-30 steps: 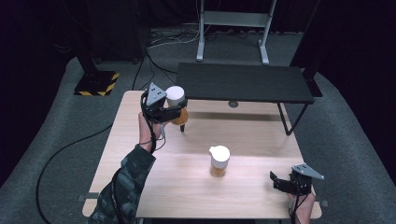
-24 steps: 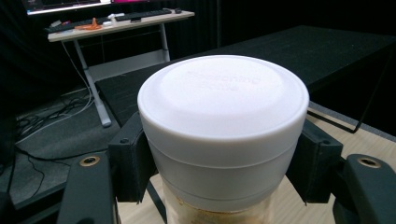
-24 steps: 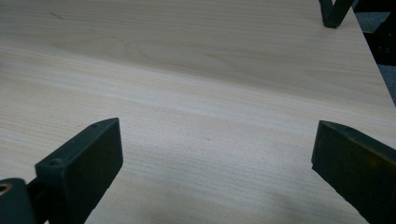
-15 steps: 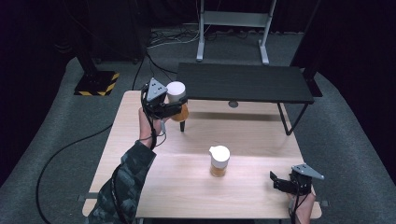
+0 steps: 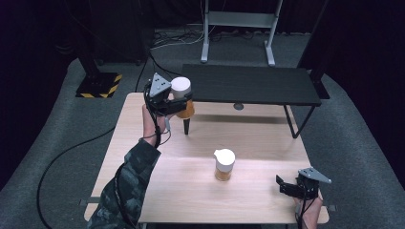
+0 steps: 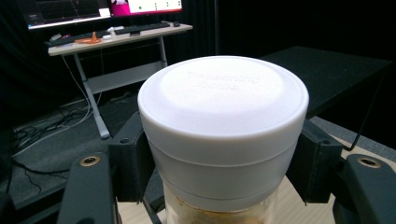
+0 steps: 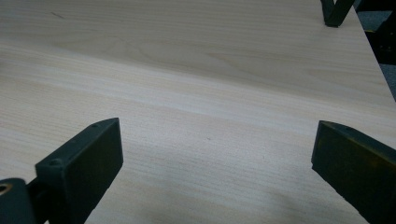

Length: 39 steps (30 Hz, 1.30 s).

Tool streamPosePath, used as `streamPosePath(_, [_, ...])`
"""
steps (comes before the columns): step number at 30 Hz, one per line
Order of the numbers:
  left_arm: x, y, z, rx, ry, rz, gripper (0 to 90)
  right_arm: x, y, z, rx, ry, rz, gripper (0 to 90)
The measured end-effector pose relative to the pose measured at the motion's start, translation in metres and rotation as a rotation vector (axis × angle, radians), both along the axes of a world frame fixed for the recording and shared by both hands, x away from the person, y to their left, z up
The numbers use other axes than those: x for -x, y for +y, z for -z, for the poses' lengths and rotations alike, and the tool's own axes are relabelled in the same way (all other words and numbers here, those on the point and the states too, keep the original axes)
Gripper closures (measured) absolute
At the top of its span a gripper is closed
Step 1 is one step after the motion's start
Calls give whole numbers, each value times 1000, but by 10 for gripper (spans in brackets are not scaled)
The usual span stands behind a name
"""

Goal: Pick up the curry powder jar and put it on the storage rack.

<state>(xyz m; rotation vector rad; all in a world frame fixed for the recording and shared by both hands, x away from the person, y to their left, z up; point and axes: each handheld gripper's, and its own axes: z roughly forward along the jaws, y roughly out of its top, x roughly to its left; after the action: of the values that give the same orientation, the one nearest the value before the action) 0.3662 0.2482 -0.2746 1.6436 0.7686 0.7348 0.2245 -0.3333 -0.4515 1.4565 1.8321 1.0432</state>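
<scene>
The high view looks forward and down over the whole wooden table (image 5: 157,186) from well back. The left gripper view sits very close behind a white-lidded jar (image 6: 223,126), facing the black side table (image 6: 336,70). The right gripper view looks low across the same tabletop.

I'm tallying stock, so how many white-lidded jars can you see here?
2. One jar is held in the left gripper, raised near the black shelf. The other jar stands mid-table.

I see a light wooden table (image 5: 157,181) carrying one white-lidded jar (image 5: 224,164) and a low black shelf (image 5: 250,85).
</scene>
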Motion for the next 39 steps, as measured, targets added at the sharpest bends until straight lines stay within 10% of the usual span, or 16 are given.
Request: streamPosePath(39, [-34,-19,-25,-2,-33,-50,330,1,-1,1,-9,-7,5,9])
